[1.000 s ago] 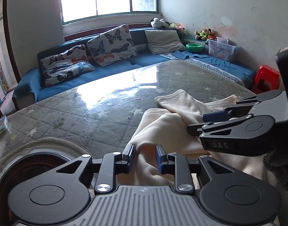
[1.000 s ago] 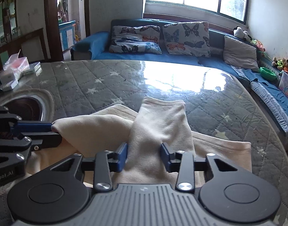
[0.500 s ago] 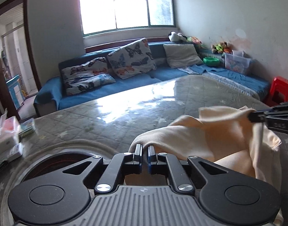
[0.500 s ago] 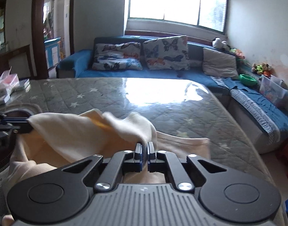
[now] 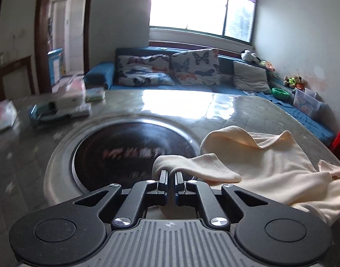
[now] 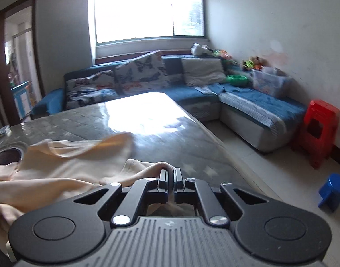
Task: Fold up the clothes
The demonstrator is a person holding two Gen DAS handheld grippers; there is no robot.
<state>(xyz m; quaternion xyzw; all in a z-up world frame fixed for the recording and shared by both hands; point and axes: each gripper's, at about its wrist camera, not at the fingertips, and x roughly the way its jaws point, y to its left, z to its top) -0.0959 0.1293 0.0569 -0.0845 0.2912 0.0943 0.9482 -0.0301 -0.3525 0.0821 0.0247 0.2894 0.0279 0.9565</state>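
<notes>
A cream garment (image 5: 270,162) lies spread and rumpled on the glass-topped table (image 5: 181,102). My left gripper (image 5: 171,174) is shut on one edge of it, held just above the round black hotplate (image 5: 116,153). My right gripper (image 6: 170,173) is shut on another edge of the same garment (image 6: 65,166) near the table's right side (image 6: 192,146). The cloth stretches between the two grippers. Neither gripper shows in the other's view.
Boxes and packets (image 5: 65,102) sit at the table's far left. A blue sofa (image 6: 192,93) with butterfly cushions runs behind and to the right. A red stool (image 6: 316,126) and a small blue stool (image 6: 332,191) stand on the floor at right.
Both grippers closed on the garment about half a second ago and have since swung apart, the left toward the hotplate, the right toward the table's right edge, spreading the cloth.
</notes>
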